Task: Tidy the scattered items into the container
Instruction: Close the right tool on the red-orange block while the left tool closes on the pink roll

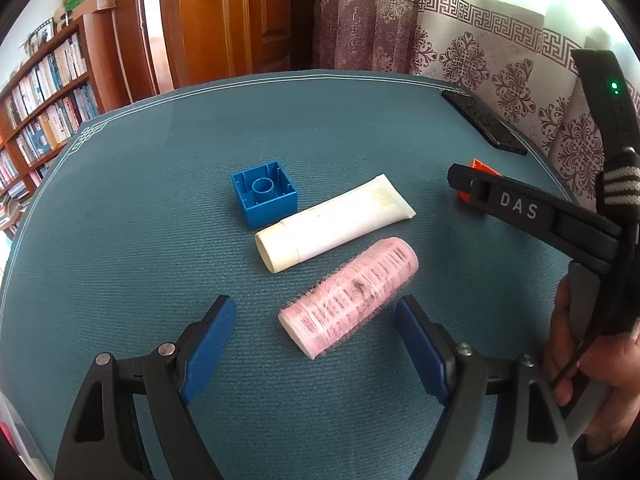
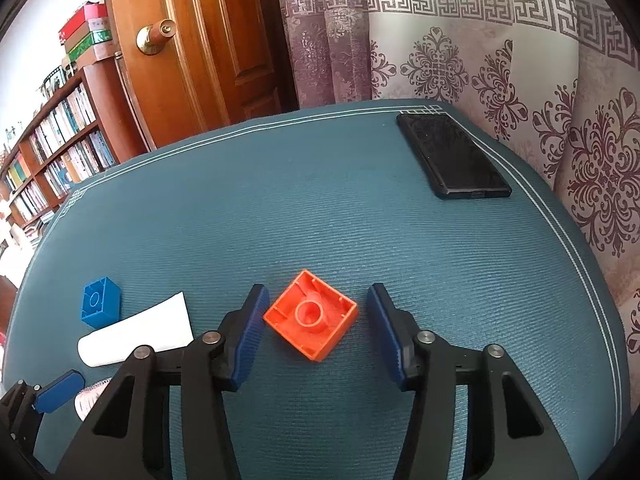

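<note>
The left gripper (image 1: 316, 336) stands spread wide around the pink hair roller (image 1: 348, 298), with open mat on either side of it. Just beyond the roller lies the white tube (image 1: 334, 222), and the blue brick (image 1: 265, 193) touches or nearly touches the tube's far side, so the three crowd the middle. The right gripper (image 2: 314, 322) straddles the orange brick (image 2: 311, 315), a gap showing at each pad. Beyond it the teal mat (image 2: 320, 200) runs bare to the far edge, save the black phone (image 2: 452, 156) at the far right corner.
</note>
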Available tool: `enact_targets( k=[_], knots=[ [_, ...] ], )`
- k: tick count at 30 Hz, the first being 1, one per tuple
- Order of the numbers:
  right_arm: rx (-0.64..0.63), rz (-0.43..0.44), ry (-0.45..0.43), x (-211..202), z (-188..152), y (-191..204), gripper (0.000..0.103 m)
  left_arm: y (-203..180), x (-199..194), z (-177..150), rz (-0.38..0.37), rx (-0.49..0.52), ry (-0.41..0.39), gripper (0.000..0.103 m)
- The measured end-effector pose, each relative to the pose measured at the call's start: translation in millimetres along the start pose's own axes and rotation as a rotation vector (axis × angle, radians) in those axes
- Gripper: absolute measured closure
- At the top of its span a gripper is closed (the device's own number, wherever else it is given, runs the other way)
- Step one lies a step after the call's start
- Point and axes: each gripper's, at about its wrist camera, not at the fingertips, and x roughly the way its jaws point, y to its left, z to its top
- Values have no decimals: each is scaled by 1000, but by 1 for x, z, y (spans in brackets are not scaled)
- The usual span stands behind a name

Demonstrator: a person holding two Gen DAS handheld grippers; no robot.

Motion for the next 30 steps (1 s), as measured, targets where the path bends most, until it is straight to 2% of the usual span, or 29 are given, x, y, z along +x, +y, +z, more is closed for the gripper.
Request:
enact_targets(
  k=[9, 12, 17, 22, 30],
  knots=[
    [-7, -4, -2, 0, -1, 0, 55, 0, 1, -1, 2, 5, -36, 19],
    [-11, -7, -2, 1, -1, 0, 55, -3, 2, -2, 9, 19, -48, 26],
    [-9, -4, -3, 1, -1, -1, 55, -6, 0, -2, -11, 34, -63, 45],
    [-7, 0, -4, 0, -1, -2, 55, -3, -2, -4, -30, 35, -67, 52],
    [-17, -14, -13, -3, -3, 0, 55, -1, -8, -11, -37, 34, -67, 53]
  ],
)
